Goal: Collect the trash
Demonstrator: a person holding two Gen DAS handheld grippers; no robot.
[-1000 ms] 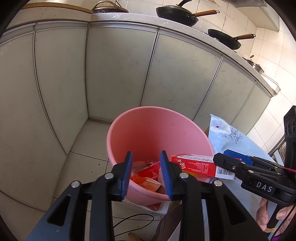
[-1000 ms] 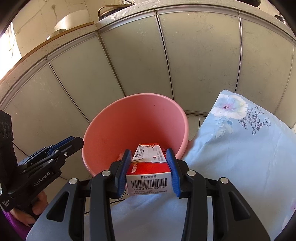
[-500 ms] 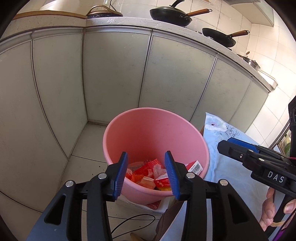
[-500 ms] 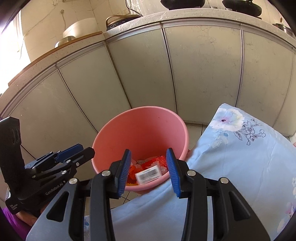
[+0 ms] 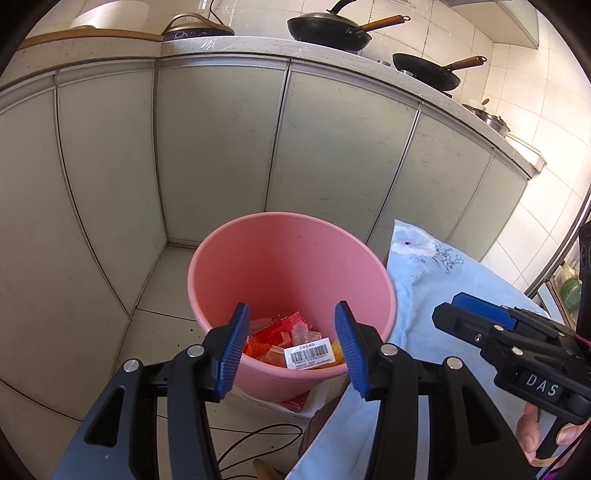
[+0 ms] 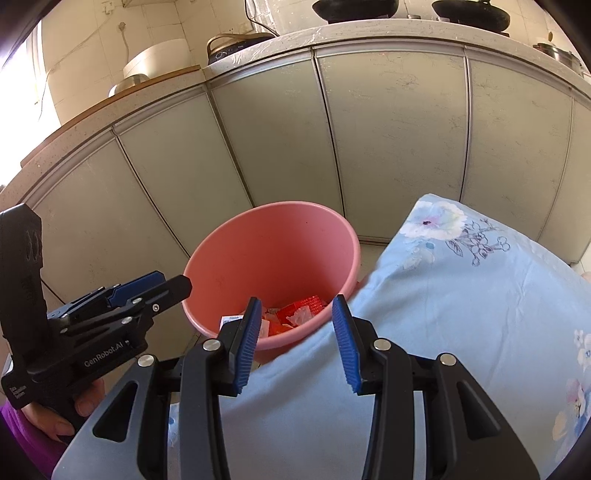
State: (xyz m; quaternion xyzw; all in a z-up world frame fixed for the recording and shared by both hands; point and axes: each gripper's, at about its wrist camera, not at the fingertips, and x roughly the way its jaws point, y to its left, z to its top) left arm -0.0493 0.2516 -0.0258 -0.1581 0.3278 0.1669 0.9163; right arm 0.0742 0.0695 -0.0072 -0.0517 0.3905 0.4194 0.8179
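The left hand-held gripper (image 5: pixel 291 347) hovers over the near rim of the pink bucket (image 5: pixel 236 258); its blue pads (image 5: pixel 233 350) are spread, the jaws have just been opening, and nothing is between them. The bucket stands on the tiled floor (image 5: pixel 162 284) in front of the grey cabinet doors (image 5: pixel 221 147), just beside the edge of a pale blue floral cloth (image 6: pixel 461 295). Inside the bucket lies the trash: red and clear wrappers (image 5: pixel 280 336) and, on top of them toward the near wall, a small box (image 5: pixel 309 352) with its white barcode face up. The right hand-held gripper (image 6: pixel 298 343) is positioned above the cloth, near the rim of the bucket, pointing toward it; its jaws stand apart and pinch nothing. Two black pans (image 5: pixel 328 29) with wooden handles rest on the bench (image 5: pixel 258 46) above the cabinets. Part of a hand (image 6: pixel 55 417) and a purple sleeve (image 6: pixel 22 435) show at the left gripper's grip.
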